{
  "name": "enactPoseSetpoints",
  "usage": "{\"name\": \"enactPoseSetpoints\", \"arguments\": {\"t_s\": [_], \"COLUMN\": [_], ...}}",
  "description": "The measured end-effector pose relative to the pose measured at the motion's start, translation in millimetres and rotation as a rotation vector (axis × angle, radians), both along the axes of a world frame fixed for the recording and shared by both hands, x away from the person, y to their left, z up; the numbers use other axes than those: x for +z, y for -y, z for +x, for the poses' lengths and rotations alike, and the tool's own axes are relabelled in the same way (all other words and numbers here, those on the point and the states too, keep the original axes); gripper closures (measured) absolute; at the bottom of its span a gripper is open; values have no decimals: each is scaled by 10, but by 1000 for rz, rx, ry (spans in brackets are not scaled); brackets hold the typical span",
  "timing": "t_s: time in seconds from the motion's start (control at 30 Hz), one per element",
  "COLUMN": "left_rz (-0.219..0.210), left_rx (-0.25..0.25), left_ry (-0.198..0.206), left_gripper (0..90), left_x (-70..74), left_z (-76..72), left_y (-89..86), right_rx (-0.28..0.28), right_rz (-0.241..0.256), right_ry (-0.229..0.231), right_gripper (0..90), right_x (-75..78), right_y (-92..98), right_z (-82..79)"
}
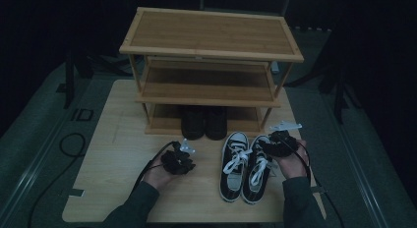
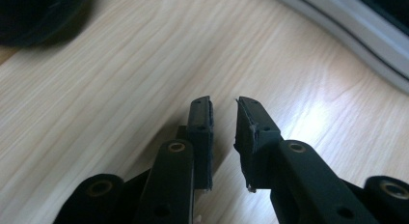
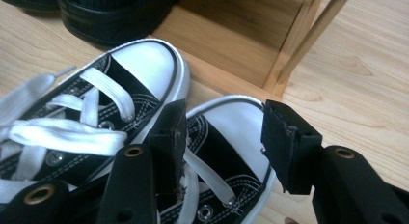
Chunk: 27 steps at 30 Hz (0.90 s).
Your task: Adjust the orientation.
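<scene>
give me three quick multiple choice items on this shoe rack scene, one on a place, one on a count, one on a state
1. Where do the black shoes stand?
A. on the top shelf
B. on the bottom shelf of the rack
C. on the floor beside the table

2. How many shelves does the rack have?
A. two
B. three
C. five

3. How does the right gripper stand?
A. open over the toe of a sneaker
B. shut on a lace
C. shut on a rack post

Key: 1 B, the high view shows the dark pair on the lowest board. 2 B, top, middle and bottom boards show in the high view. 3 A, the right gripper view shows its jaws wide apart above the white toe cap, gripping nothing.
</scene>
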<state>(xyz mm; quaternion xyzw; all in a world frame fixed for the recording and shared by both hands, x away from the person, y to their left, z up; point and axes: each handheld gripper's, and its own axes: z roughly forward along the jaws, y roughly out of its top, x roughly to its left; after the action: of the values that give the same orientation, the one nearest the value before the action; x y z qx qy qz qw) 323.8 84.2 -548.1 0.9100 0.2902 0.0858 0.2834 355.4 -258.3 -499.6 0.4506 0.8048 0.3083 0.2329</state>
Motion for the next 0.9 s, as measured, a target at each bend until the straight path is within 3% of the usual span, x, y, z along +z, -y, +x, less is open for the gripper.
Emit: {"name": "enactPoseSetpoints", "arguments": {"t_s": [0.33,0.9], "left_rz": [-18,-50], "left_rx": [-63,-135], "left_ry": [10,1], "left_gripper": [831,888], "left_x": [-90,-151], "left_z": [11,45], "left_y": [386,723], "right_rx": [-5,-8], "right_rz": [5,-16], "right_ry": [-1,0], "right_gripper": [494,491], "right_x": [3,23], "right_y": [82,117], "right_z": [-33,-34]}}
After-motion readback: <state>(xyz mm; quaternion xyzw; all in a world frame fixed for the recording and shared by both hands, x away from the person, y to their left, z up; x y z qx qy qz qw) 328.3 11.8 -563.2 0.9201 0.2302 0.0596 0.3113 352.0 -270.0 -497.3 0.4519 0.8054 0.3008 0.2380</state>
